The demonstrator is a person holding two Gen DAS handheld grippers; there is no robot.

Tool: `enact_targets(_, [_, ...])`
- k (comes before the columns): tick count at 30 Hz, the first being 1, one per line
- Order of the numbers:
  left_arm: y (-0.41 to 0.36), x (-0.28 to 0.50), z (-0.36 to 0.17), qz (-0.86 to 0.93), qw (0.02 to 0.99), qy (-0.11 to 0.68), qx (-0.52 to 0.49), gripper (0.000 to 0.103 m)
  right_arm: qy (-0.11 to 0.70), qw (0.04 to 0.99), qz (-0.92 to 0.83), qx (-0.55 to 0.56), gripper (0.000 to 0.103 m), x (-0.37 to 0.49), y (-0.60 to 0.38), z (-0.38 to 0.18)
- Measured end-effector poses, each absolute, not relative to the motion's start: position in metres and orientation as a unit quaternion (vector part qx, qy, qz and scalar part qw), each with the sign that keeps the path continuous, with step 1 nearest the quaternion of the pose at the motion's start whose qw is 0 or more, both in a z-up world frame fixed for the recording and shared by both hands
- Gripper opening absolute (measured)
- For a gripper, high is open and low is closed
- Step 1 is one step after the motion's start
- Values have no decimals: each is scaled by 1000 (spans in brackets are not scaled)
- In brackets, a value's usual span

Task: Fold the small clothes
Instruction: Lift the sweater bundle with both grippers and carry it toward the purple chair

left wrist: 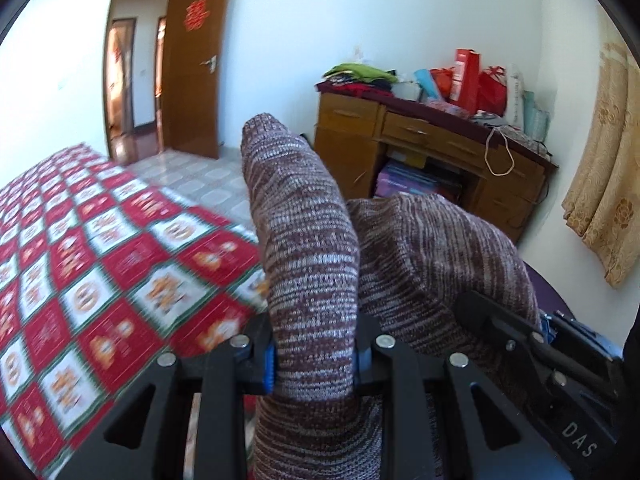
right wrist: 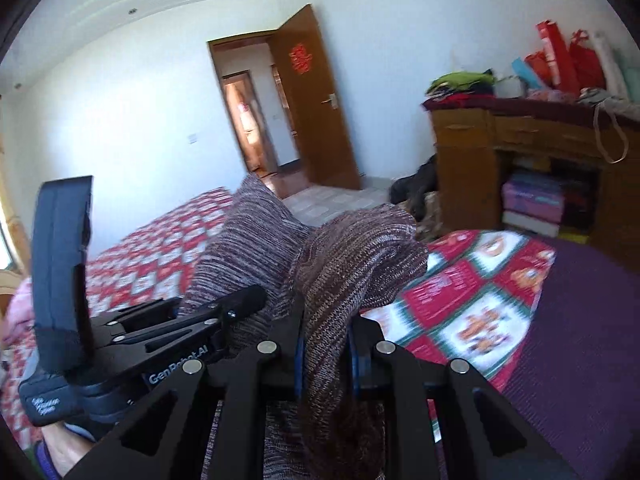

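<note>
- left gripper [left wrist: 313, 354]: i see both blue pads clamped on a fold of the knit garment [left wrist: 308, 248]. cloth stands up past the fingertips and also hangs down behind them.
- right gripper [right wrist: 326, 354]: same story, jaws pinched on another fold of the same marled maroon/grey knit [right wrist: 352, 264]; fabric bunches over the top and drapes down between the linkages.
- garment is lifted up in front of both cameras, above the bed [left wrist: 100, 272], not lying flat. whether its lower end touches the bed i can't tell.
- the two grippers sit close side by side: right one shows at the lower right edge of the left view [left wrist: 520, 336], left one at the lower left of the right view [right wrist: 224, 312], both buried in the knit.
- bed has a red/white/green checked cover; a purple cloth [right wrist: 580, 320] lies over part of it on the right.
- background: open wooden door [left wrist: 196, 60] with a red paper cutout, wooden desk [left wrist: 432, 148] piled with folded clothes and red gift bags [left wrist: 476, 80], yellow curtain [left wrist: 608, 168] at right.
- bed cover is motion-blurred in both views.
</note>
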State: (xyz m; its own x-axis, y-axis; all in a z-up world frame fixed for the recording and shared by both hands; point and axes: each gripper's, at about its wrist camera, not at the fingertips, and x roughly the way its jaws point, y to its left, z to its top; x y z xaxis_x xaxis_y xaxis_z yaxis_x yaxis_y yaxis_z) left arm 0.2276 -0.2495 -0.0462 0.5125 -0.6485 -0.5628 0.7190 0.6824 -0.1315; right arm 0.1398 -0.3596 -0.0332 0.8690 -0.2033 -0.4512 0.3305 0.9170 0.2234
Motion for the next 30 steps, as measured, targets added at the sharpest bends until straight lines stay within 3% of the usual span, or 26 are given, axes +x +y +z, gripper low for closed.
enact_targets(11, [-292,264,-106,-353,848,384,95,30,285,919,-185,201,16,168,-423,-103])
enact_targets(14, [-289,266,-109,-336,849,398,92,47,302,912,-193,201,16,172,-428,-111])
enact_targets(16, [-287,269,-109,-323,849,410,78,65,310,906,-196,209,16,173,-433,-118])
enact_targets(19, [-284,275,-113,-315,840,437,60,78,315,901,-193,228,17,170,-440,-125])
enact_targets(23, [-279,275,-117,-304,839,446,66,87,325,899,-195,219,17,171,-439,-125])
enact_targets(30, [-251,253,-110,-319,839,436,70,88,322,895,-173,256,23,143,-446,-116])
